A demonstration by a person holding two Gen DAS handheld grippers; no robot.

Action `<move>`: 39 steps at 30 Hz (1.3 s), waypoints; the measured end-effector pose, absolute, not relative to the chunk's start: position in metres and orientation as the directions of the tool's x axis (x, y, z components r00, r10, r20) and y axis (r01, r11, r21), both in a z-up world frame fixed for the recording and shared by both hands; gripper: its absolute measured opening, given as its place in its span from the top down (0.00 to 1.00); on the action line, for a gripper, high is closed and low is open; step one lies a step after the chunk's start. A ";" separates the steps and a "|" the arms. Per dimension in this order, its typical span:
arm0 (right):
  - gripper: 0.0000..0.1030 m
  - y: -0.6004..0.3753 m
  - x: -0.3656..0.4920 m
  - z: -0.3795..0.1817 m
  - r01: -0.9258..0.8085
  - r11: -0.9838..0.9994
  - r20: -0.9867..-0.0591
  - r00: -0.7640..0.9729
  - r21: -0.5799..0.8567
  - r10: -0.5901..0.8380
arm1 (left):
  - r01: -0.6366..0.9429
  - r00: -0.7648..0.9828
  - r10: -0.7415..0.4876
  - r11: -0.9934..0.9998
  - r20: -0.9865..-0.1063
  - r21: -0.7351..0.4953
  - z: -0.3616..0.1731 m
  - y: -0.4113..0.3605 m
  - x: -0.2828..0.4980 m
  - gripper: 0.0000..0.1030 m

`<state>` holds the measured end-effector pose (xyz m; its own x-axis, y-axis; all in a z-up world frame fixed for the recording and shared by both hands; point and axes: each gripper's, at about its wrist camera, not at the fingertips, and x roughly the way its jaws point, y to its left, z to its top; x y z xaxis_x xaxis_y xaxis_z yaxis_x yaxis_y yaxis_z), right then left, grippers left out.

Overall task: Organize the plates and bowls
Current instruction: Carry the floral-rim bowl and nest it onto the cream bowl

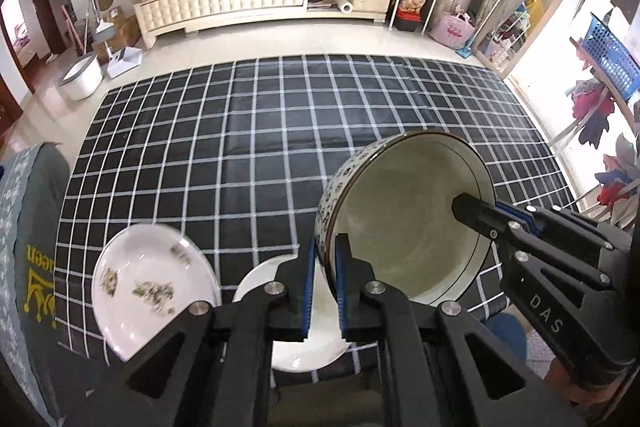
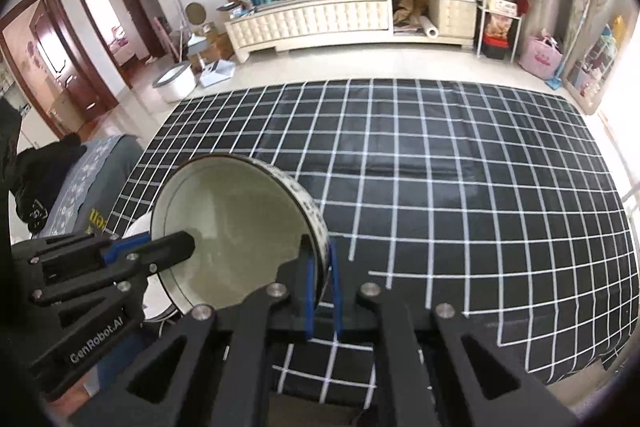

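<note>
I hold the patterned bowl (image 1: 404, 223) tipped on its side above the near edge of the bench (image 1: 280, 131), each side of its rim pinched: my left gripper (image 1: 324, 291) has its jaws clenched on the wall nearest it, my right gripper (image 2: 322, 291) likewise on the opposite wall. To do this well, I judge I should level the bowl with both at one pace, then lower it onto the plain white plate (image 1: 304, 351) beneath, releasing only once it rests. The flowered plate (image 1: 152, 287) lies beside, at the near left corner.
</note>
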<state>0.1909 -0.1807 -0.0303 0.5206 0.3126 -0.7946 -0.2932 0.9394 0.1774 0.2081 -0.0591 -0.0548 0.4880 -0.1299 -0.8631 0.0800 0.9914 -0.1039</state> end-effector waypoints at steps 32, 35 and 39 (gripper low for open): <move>0.90 -0.094 0.188 -0.114 -0.328 0.936 -0.952 0.226 0.125 0.207 | -0.012 0.310 -0.207 0.975 -0.928 -0.222 -0.153 0.020 0.177 0.91; 0.90 -0.093 0.189 -0.115 -0.340 0.935 -0.958 0.222 0.100 0.183 | -0.004 0.312 -0.204 0.976 -0.928 -0.216 -0.150 0.015 0.178 0.91; 0.90 -0.091 0.192 -0.116 -0.354 0.932 -0.966 0.203 0.078 0.158 | -0.001 0.316 -0.197 0.978 -0.928 -0.208 -0.148 0.014 0.182 0.89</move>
